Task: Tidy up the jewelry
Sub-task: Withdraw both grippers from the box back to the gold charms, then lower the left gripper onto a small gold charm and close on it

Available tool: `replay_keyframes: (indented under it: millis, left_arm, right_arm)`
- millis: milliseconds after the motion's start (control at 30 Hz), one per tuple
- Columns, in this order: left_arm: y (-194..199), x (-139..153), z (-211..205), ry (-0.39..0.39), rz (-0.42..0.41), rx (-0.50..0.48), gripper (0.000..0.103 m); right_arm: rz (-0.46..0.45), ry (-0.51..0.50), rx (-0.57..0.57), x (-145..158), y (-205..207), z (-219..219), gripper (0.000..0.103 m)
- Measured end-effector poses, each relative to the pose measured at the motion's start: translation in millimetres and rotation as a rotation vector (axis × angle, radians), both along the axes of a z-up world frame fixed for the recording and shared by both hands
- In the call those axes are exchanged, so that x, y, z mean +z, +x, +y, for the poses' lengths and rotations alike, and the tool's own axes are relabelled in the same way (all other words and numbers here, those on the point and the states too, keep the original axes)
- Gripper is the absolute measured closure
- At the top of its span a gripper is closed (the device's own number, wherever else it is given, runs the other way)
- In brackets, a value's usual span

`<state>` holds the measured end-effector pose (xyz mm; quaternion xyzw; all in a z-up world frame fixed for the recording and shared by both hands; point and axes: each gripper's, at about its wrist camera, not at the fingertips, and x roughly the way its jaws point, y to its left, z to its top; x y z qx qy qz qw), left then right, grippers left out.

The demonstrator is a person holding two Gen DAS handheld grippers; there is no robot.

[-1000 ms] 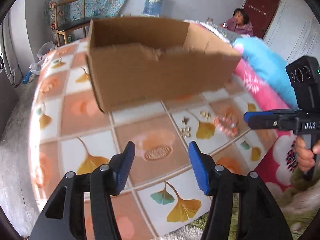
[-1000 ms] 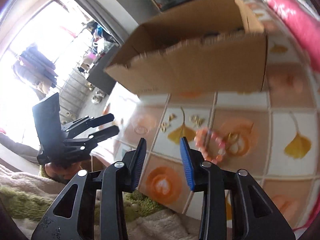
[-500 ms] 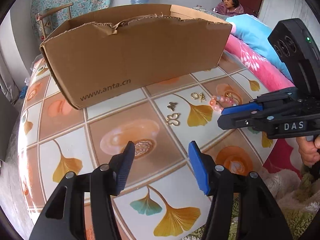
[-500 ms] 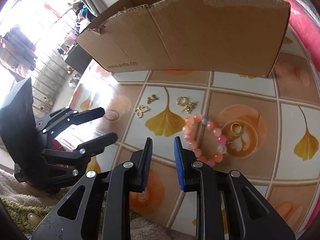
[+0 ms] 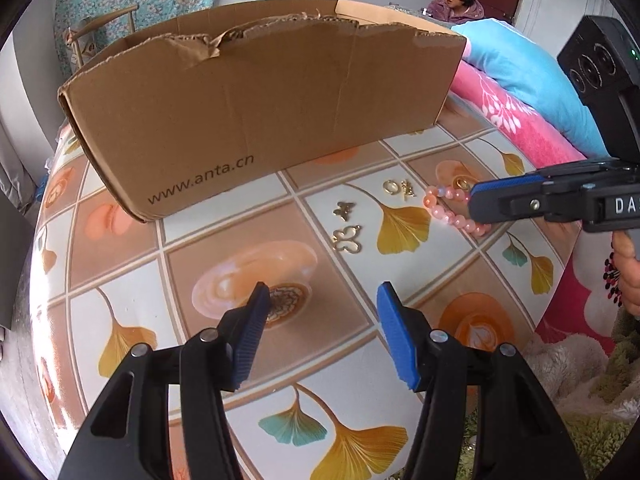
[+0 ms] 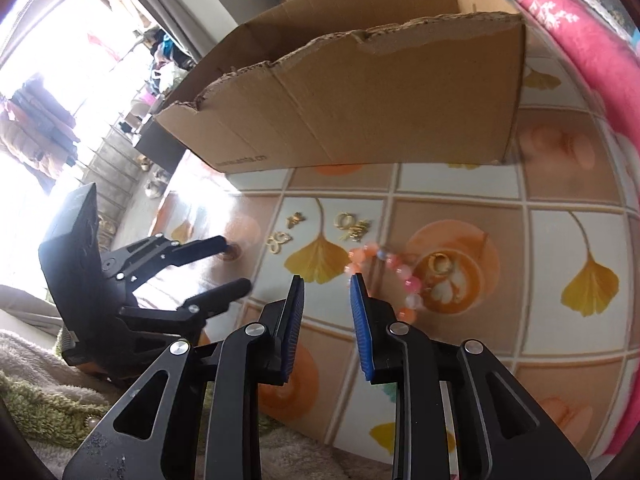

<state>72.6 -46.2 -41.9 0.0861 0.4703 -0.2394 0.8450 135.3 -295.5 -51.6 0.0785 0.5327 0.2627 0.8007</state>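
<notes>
The left claw point(image 5: 320, 296) hangs spread over the bare patterned table point(image 5: 224, 264), nothing between its pads. Beyond stands the cardboard box point(image 5: 260, 120). Right of the gold charms point(image 5: 347, 238) and ring point(image 5: 390, 187), the pink bead bracelet point(image 6: 376, 268) lies flat, just ahead of the right claw point(image 6: 326, 284), whose narrow jaws grip nothing.

The blue-padded right gripper point(image 5: 478, 202) covers the 3 o'clock side of the pink beaded bracelet point(image 5: 448, 216) in the left wrist view. The tall brown cardboard box point(image 6: 360, 100) hides its own floor. The small gold charms point(image 6: 354, 226) are blurred, their shapes unreadable.
</notes>
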Motion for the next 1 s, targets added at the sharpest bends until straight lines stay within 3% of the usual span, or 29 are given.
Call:
replay_keyframes:
  millis: [133,433,667,900,1000]
  left_arm:
    - [1,2,-1,0.002,-0.012,-0.001,0.049]
    - [8,3,-16,0.007,-0.019,-0.035,0.049]
    - [14,6,-26,0.033,-0.055,-0.058,0.05]
    - [23,1,-35,0.07,-0.022,-0.069,0.078]
    - [24,0,-37,0.089,-0.017,-0.066,0.082]
  right_arm:
    - [0.025,0.021,0.041,-9,-2,16,0.078]
    - [-0.002,-0.087,-0.014,-15,2,3,0.078]
    - [-0.028,-0.019,-0.014,-6,-2,-2,0.075]
    - [-0.04,0.016,-0.03,-3,1,-8,0.075]
    - [-0.045,0.025,-0.035,-3,1,-9,0.075]
